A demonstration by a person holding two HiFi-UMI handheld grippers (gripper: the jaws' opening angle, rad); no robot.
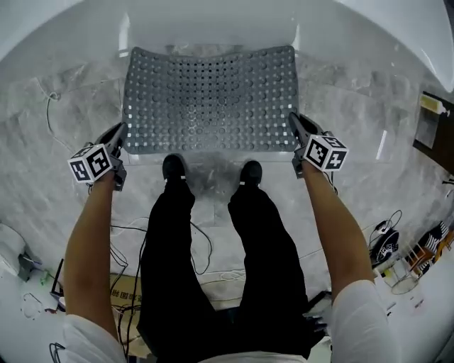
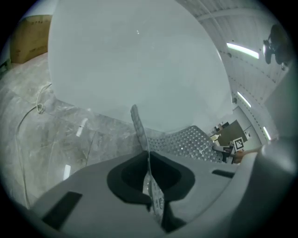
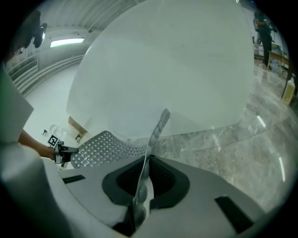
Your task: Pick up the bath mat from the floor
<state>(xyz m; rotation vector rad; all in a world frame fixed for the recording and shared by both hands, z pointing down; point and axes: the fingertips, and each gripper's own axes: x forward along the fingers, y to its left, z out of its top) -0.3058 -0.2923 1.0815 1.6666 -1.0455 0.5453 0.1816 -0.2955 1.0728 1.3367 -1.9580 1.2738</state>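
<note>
Head view: the bath mat lies on the floor beside the white tub. Left tongs and right tongs are each clamped on a side edge of it. Grasp appears complete; the next move calls for an even, simultaneous lift.

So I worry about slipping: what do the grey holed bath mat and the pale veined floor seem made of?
Grey holed bath mat: probably soft rubber or PVC, matte; thin, and its raised edges bend. Pale veined floor: polished marble or marble-look tile; glossy, with bright streaks of reflected light.
</note>
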